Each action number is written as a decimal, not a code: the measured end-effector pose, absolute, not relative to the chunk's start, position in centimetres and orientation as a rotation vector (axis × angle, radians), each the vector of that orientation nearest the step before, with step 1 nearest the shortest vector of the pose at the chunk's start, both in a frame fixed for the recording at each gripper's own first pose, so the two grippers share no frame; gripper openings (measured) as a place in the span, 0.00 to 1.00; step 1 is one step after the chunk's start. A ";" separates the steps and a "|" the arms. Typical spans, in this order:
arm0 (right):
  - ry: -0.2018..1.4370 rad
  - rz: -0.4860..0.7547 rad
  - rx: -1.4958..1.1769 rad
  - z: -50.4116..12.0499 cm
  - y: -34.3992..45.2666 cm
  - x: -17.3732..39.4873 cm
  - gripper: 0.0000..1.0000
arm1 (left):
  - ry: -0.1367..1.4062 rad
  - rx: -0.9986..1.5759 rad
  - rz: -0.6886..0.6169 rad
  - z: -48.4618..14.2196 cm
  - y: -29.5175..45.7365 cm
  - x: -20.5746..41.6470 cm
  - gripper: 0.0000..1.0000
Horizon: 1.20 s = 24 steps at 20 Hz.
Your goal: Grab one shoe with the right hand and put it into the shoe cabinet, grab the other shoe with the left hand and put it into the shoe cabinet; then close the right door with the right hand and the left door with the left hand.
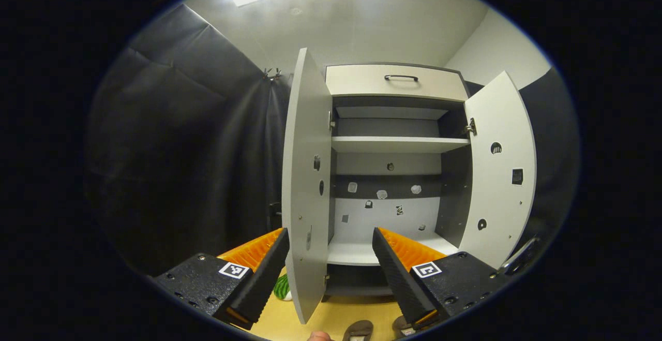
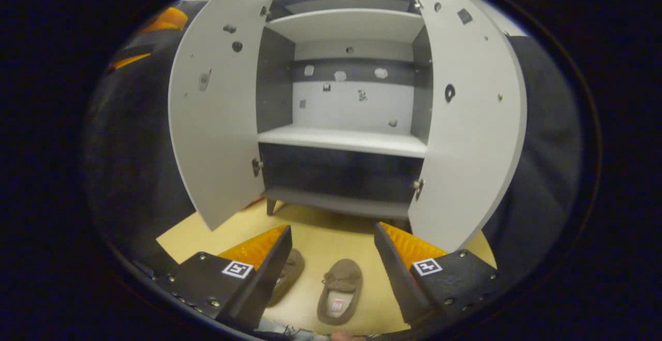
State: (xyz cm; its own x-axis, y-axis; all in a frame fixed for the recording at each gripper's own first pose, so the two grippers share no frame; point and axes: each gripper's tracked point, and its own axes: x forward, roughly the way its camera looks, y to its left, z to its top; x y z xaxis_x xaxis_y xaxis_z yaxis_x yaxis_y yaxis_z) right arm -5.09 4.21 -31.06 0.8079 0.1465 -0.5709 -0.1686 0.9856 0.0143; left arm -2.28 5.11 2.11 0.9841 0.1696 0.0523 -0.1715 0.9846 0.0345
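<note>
Both views face the open shoe cabinet (image 1: pixel 393 175) (image 2: pixel 344 123) from nearby.

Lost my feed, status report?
Both grippers open, empty: left gripper, right gripper. Two shoes on floor. Cabinet doors open, path clear.

Left shoe (image 2: pixel 287 273) half hidden behind the right gripper's fingers (image 2: pixel 264 273).

Two shoes (image 2: pixel 339 290) on floor (image 2: pixel 331 237)
</note>
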 end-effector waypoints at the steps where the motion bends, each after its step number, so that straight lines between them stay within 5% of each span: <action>1: 0.652 0.186 -0.037 -33.4 4.6 -5.9 0.96 | -0.051 0.046 0.183 2.2 5.5 -2.4 0.98; 9: 1.010 0.257 0.002 -48.2 6.3 -11.4 0.97 | -0.049 0.075 0.270 2.7 8.3 -4.1 0.97; 17: 1.098 0.200 -0.087 -55.3 5.6 -9.0 0.98 | -0.027 0.126 0.406 2.9 12.1 -6.4 0.97; 21: 1.081 0.136 -0.174 -56.0 3.4 -8.1 0.58 | -0.015 0.130 0.456 2.6 13.3 -6.7 0.97; 22: 1.084 0.140 -0.180 -56.1 3.5 -8.1 0.24 | -0.013 0.126 0.463 2.6 13.4 -6.7 0.98; 24: 1.089 0.137 -0.196 -55.3 3.5 -8.1 0.12 | -0.011 0.115 0.464 2.3 13.5 -6.5 0.98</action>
